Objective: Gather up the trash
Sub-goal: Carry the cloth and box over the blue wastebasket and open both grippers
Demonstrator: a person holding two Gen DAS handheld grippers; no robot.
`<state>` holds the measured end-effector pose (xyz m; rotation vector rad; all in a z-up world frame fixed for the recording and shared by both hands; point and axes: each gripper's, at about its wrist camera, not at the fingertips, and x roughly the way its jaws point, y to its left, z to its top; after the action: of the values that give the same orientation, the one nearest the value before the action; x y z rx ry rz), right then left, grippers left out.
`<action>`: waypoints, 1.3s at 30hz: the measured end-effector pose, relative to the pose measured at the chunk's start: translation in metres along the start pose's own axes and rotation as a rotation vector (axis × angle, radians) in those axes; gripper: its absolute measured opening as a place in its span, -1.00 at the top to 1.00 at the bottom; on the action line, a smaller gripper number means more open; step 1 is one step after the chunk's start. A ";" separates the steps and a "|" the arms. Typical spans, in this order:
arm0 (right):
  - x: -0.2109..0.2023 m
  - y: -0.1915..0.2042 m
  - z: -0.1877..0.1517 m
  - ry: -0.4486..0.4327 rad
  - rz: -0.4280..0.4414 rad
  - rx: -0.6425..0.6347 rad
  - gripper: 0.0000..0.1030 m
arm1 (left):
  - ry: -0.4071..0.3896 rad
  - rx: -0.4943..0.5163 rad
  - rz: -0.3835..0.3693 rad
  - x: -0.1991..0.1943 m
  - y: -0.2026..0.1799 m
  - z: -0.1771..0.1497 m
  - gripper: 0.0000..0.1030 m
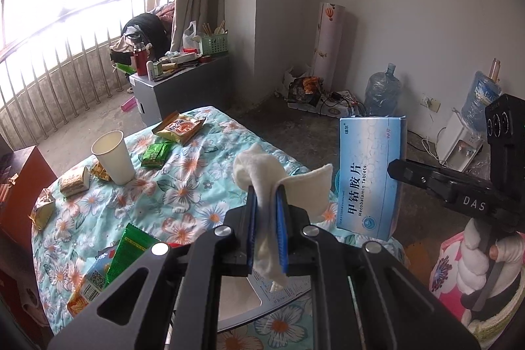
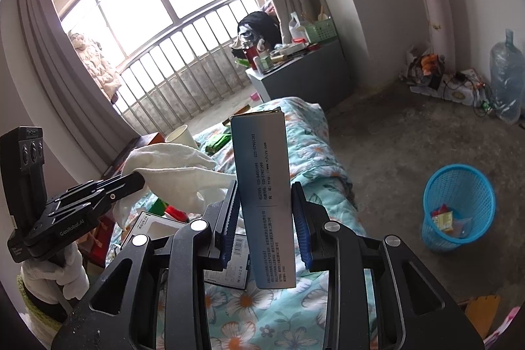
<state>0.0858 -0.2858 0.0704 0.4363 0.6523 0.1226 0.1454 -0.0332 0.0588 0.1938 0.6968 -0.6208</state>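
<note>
My left gripper [image 1: 266, 195] is shut on a crumpled white tissue [image 1: 262, 173] and holds it above the floral table cover [image 1: 183, 192]. My right gripper [image 2: 264, 189] is shut on a blue medicine box [image 2: 262, 173], held upright above the table's right edge; the box also shows in the left wrist view [image 1: 369, 173]. A blue mesh bin [image 2: 457, 207] with some wrappers inside stands on the floor to the right. On the table lie a white paper cup [image 1: 113, 156], snack wrappers [image 1: 178, 127], green packets [image 1: 157, 154] and a green bag [image 1: 129, 251].
A grey cabinet [image 2: 305, 77] with clutter stands beyond the table by the railing. Water bottles [image 2: 507, 74] and cables sit along the far wall. A brown box [image 1: 23, 186] sits left of the table. A flat box [image 2: 226, 264] lies under my right gripper.
</note>
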 end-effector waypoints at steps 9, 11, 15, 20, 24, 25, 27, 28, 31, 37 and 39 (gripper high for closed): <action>-0.005 -0.004 -0.005 -0.016 -0.005 0.011 0.43 | -0.017 0.035 0.020 0.000 -0.013 0.006 0.79; -0.005 -0.005 -0.006 -0.020 -0.005 0.017 0.43 | -0.017 0.044 0.026 0.001 -0.016 0.006 0.79; -0.008 -0.011 -0.007 -0.026 -0.006 0.028 0.43 | -0.017 0.065 0.054 0.004 -0.024 0.007 0.79; -0.014 -0.022 -0.007 -0.035 -0.010 0.042 0.43 | -0.017 0.080 0.062 0.009 -0.035 0.009 0.79; -0.022 -0.033 -0.008 -0.047 -0.022 0.060 0.43 | -0.021 0.095 0.058 0.014 -0.047 0.015 0.79; -0.024 -0.037 -0.008 -0.049 -0.026 0.064 0.43 | -0.023 0.098 0.052 0.016 -0.050 0.017 0.79; -0.030 -0.045 -0.009 -0.058 -0.041 0.072 0.43 | -0.023 0.105 0.037 0.020 -0.058 0.021 0.79; -0.034 -0.050 -0.009 -0.064 -0.052 0.078 0.43 | -0.024 0.111 0.027 0.022 -0.064 0.024 0.79; -0.047 -0.069 -0.007 -0.089 -0.094 0.101 0.43 | -0.028 0.135 -0.018 0.031 -0.085 0.037 0.79; -0.073 -0.120 -0.004 -0.150 -0.205 0.180 0.43 | 0.018 0.203 -0.186 0.075 -0.147 0.070 0.79; -0.074 -0.138 -0.005 -0.153 -0.243 0.207 0.43 | 0.056 0.219 -0.232 0.101 -0.169 0.079 0.79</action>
<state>0.0205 -0.4264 0.0495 0.5554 0.5638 -0.2091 0.1477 -0.2450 0.0586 0.3372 0.7099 -0.9181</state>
